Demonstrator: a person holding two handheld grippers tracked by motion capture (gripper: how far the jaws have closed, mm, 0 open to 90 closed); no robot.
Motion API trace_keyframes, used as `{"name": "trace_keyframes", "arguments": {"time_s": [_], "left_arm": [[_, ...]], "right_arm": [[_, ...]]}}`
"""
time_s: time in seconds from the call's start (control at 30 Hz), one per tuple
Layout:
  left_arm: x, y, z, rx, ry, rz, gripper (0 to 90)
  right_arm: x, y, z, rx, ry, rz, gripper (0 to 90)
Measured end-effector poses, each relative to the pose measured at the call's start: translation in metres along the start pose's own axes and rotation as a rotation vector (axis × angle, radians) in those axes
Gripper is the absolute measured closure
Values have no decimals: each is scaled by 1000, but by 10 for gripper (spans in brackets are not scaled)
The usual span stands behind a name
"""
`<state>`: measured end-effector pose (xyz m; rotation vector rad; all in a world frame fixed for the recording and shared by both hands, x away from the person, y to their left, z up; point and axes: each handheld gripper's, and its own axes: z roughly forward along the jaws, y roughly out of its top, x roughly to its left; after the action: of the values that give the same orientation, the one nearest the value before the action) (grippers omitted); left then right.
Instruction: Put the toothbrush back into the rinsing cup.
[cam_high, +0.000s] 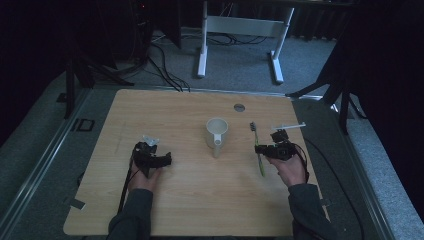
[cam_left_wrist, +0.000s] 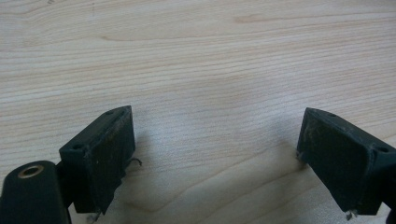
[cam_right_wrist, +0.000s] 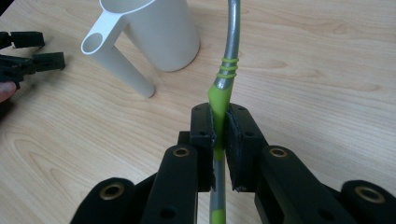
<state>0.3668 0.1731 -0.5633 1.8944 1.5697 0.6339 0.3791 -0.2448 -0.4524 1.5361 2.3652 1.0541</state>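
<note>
Between the jaws of the right gripper (cam_right_wrist: 219, 135), a grey and green toothbrush (cam_right_wrist: 223, 77) is being clenched, the pads pressing on its green handle from both sides. Its grey neck is running up and away beyond the jaw tips, and the rest of the handle is passing back down between the jaw arms. In the high view the right gripper (cam_high: 263, 149) is resting near the right edge of the wooden table (cam_high: 190, 200), with the toothbrush (cam_high: 258, 150) lying lengthwise across it. Ahead of these jaws and to their left, a white cup (cam_right_wrist: 159, 32) is standing upright, its long straight handle slanting down to the tabletop.

The left gripper (cam_left_wrist: 215, 154) is hanging released, its jaws standing wide apart with bare wood grain between them. In the high view it (cam_high: 167, 159) is sitting well apart from the cup (cam_high: 217, 132).
</note>
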Motion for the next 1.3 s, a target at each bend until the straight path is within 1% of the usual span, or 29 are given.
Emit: {"name": "trace_keyframes", "arguments": {"time_s": [0.13, 0.33, 0.47, 0.63, 0.77, 0.93, 1.3], "left_arm": [[0, 0, 0, 0, 0, 0, 117], [0, 0, 0, 0, 0, 1, 117], [0, 0, 0, 0, 0, 0, 117], [0, 0, 0, 0, 0, 1, 117], [0, 0, 0, 0, 0, 1, 117], [0, 0, 0, 0, 0, 1, 117], [0, 0, 0, -1, 0, -1, 117]], "right_arm": [[2, 1, 1, -2, -3, -5, 818], [3, 3, 0, -27, -2, 1, 818], [3, 4, -1, -48, -1, 8, 818], [5, 4, -3, -72, -16, 4, 818], [6, 5, -5, -97, -19, 5, 818], [7, 5, -5, -112, -10, -2, 818], [9, 7, -7, -144, -8, -4, 818]]}}
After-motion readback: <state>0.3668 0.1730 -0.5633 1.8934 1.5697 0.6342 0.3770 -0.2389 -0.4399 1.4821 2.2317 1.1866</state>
